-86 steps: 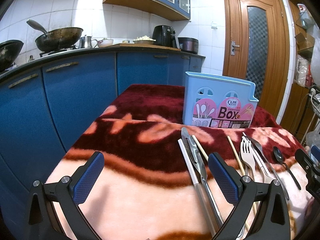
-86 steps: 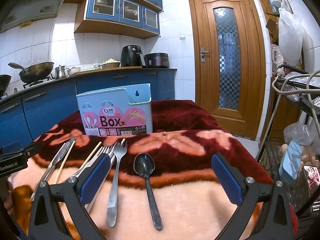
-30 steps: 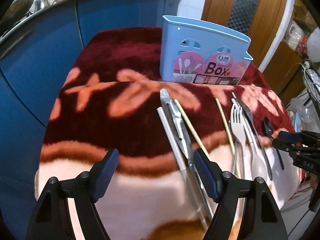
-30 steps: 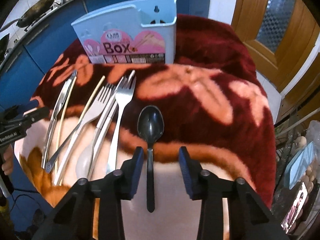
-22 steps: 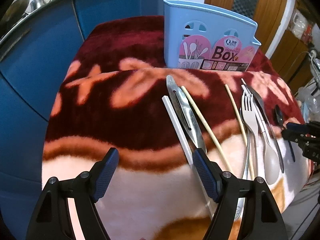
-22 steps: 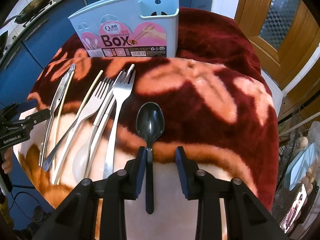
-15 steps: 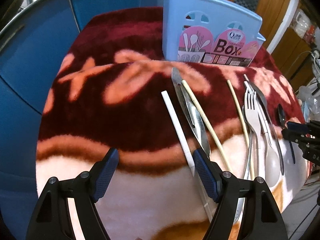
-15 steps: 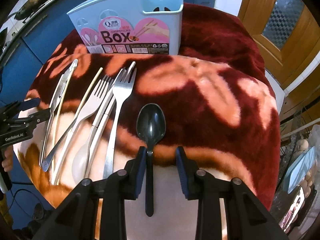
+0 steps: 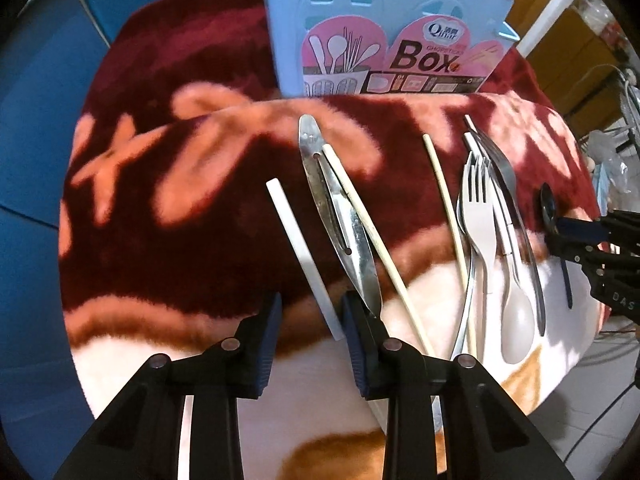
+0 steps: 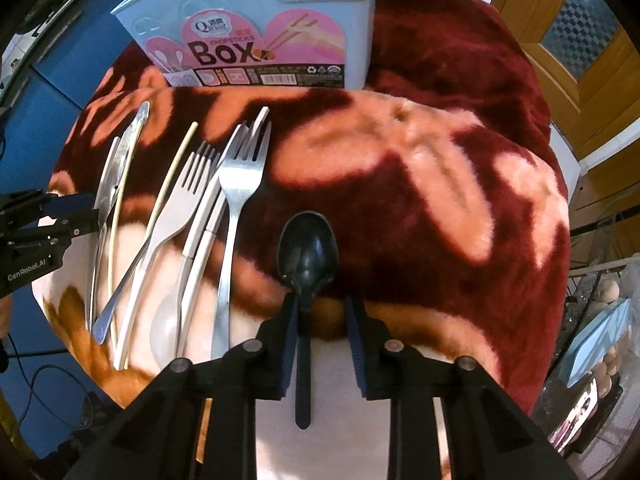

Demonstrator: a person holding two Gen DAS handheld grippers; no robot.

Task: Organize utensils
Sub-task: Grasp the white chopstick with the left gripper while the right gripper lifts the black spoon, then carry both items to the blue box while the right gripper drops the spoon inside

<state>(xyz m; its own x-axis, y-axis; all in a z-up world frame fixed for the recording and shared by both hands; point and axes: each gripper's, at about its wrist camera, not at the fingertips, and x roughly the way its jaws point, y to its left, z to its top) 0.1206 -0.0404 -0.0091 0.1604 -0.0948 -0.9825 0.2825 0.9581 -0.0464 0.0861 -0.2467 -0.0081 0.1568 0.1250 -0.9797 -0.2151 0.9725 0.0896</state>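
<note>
A light blue utensil box (image 9: 380, 12) stands at the back of the blanket-covered table. In front of it lie a white chopstick (image 9: 300, 252), metal tongs (image 9: 336, 208), two wooden chopsticks (image 9: 446, 200), forks (image 10: 240, 172), a white spoon (image 9: 518, 320) and a black spoon (image 10: 308, 252). My left gripper (image 9: 310, 320) points down over the white chopstick's near end. Its jaws are closing, with a gap still beside the stick. My right gripper (image 10: 320, 316) straddles the black spoon's handle. Its jaws are also closing, and the handle sits by the left pad with space on the right.
A red and peach plush blanket (image 9: 160, 200) covers the table. Blue cabinets (image 9: 36, 120) stand to the left and a wooden door (image 10: 580, 40) to the right. A wire rack with eggs (image 10: 608, 292) stands off the table's right edge.
Both grippers have tipped down closer to the table. The left jaws have narrowed around the white chopstick's end. The right jaws have narrowed around the black spoon's handle.
</note>
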